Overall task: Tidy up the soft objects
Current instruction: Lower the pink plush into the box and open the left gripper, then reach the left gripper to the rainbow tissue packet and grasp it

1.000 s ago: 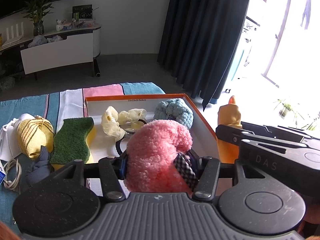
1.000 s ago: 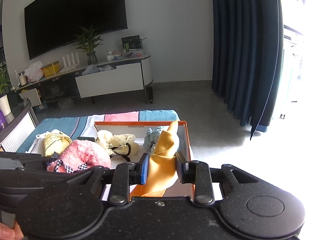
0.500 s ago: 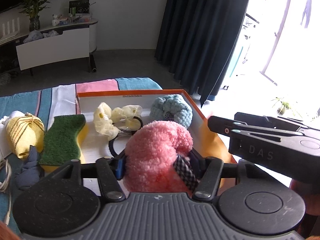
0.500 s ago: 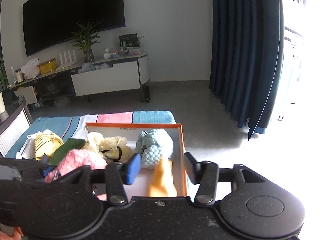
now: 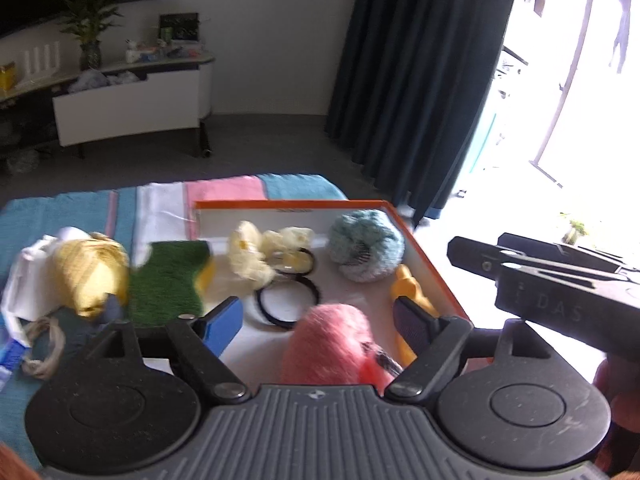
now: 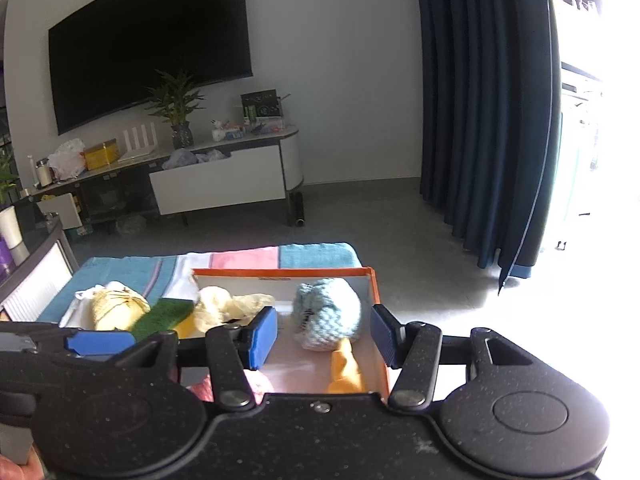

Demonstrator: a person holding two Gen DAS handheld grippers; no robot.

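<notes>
Black and wide apart, the jaws of the left tool (image 5: 318,322) hang over the near end of the orange box (image 5: 436,268), holding nothing. A fluffy pink toy (image 5: 332,346) lies in the box between its blue pad and its black pad. The right tool (image 6: 324,338) sits just to the right, spread wide too and holding nothing. An orange soft toy (image 6: 344,366) lies below it, along the right wall of the box.

Farther in, black hair ties (image 5: 288,300) rest in the middle of the box. A pale yellow scrunchie (image 5: 256,252) lies toward the far left of the box and a light blue knitted ball (image 5: 366,246) sits in the far right corner.

Left of the box, a green sponge (image 5: 166,280) and a yellow knitted thing (image 5: 88,276) lie on the striped cloth (image 5: 240,188) that covers the worktop.

Past the worktop is grey floor, then a white cabinet (image 6: 218,184) with a green plant (image 6: 176,108) on it, a big black TV (image 6: 148,40) on the wall and a dark blue curtain (image 6: 484,112).
</notes>
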